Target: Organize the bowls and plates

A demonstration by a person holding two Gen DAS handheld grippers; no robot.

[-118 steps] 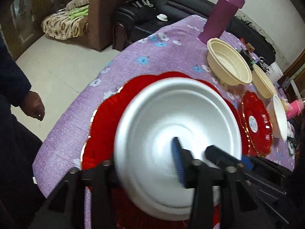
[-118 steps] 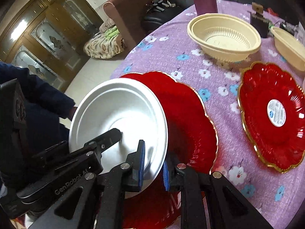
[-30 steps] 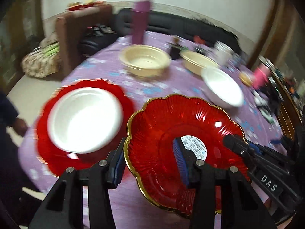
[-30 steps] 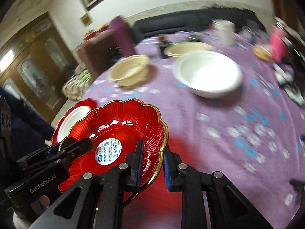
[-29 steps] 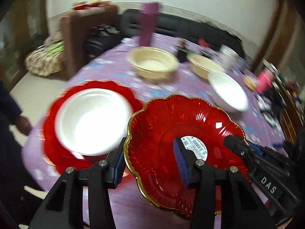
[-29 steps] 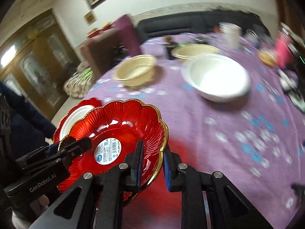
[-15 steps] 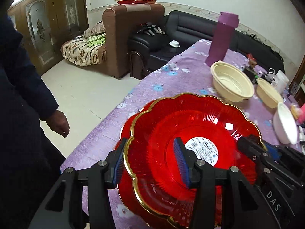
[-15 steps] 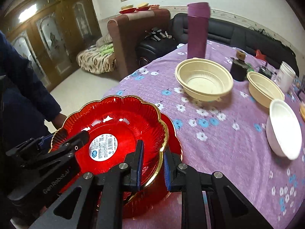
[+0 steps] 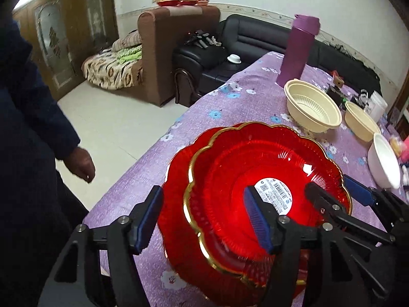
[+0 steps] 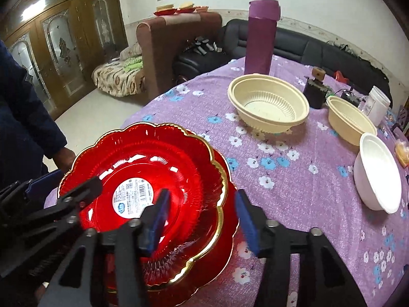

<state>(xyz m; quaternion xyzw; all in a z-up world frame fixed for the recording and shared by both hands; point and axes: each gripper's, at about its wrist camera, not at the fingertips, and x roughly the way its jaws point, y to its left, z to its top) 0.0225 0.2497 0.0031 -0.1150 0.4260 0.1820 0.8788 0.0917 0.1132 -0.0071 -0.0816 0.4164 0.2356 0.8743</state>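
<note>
Under the top plate (image 9: 255, 158), white bowl unseen

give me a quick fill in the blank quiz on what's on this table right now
1. The red plate with the barcode sticker rests on top of another ____ plate.
2. The tall bottle behind the cream bowl is ____ in colour.
3. The right gripper has its jaws ____, with the plate's rim between them but not pressed.
4. The bowl nearest the right edge of the table, in the right wrist view, is ____.

Missing words: red; purple; open; white
</note>
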